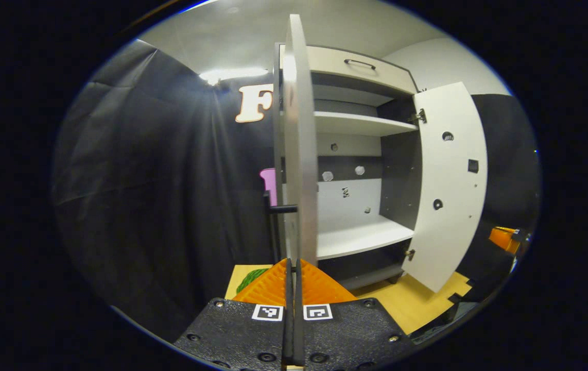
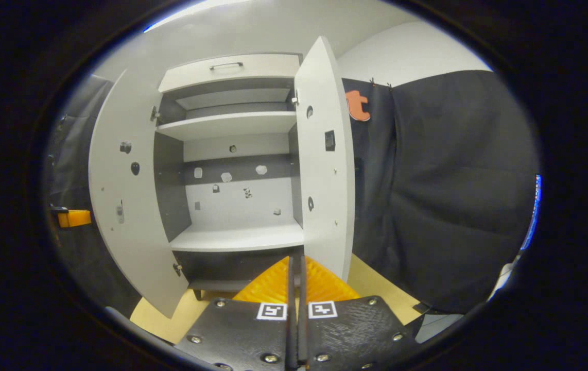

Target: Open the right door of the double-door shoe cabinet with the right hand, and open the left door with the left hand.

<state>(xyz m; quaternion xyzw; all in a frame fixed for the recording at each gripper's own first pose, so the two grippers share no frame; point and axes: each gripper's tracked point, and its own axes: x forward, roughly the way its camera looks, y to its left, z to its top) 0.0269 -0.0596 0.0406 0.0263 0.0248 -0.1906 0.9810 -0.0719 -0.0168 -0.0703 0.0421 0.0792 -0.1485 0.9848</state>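
Your left gripper [image 1: 293,268] has its fingers pressed together with nothing between them, and the left door [image 1: 299,144] stands edge-on straight ahead of its tips, swung well out from the shoe cabinet [image 1: 356,67] with its dark bar handle [image 1: 281,208] sticking out just to the left of that edge. Your right gripper [image 2: 296,265] is likewise closed on nothing, with the right door [image 2: 325,170] rising just ahead and slightly to the right of its tips, also swung wide. From each gripper you can see the other door hanging open farther off, and between them the bare shelves [image 2: 237,238] are exposed. Judging by this, both openings look done: neither door needs more pull and neither gripper is holding a handle. What seems left is only to draw both hands back clear of the door edges without knocking them
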